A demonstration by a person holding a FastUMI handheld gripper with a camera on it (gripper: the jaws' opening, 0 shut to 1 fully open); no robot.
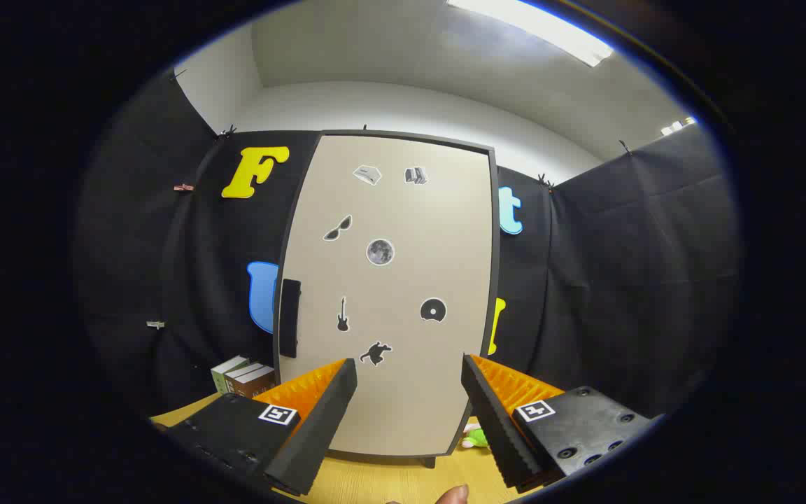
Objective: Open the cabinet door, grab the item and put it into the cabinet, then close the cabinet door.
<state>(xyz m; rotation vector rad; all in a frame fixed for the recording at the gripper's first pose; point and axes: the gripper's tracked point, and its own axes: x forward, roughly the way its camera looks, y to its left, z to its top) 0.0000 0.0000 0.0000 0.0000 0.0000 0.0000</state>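
A tall cabinet stands on the wooden table straight ahead of my fingers, its beige door (392, 280) shut and dotted with small stickers. A dark vertical handle (290, 318) sits on the door's left edge, just above and ahead of my left finger. My gripper (408, 374) is open with nothing between its fingers, and the lower part of the door shows in the gap. A small green and white toy (474, 437) lies on the table by the cabinet's lower right corner, partly hidden behind my right finger.
Several small boxes (243, 376) stand on the wooden table (375, 479) left of the cabinet, beyond my left finger. Black cloth walls close in behind and to both sides. A person's fingertip (453, 495) shows just below the fingers.
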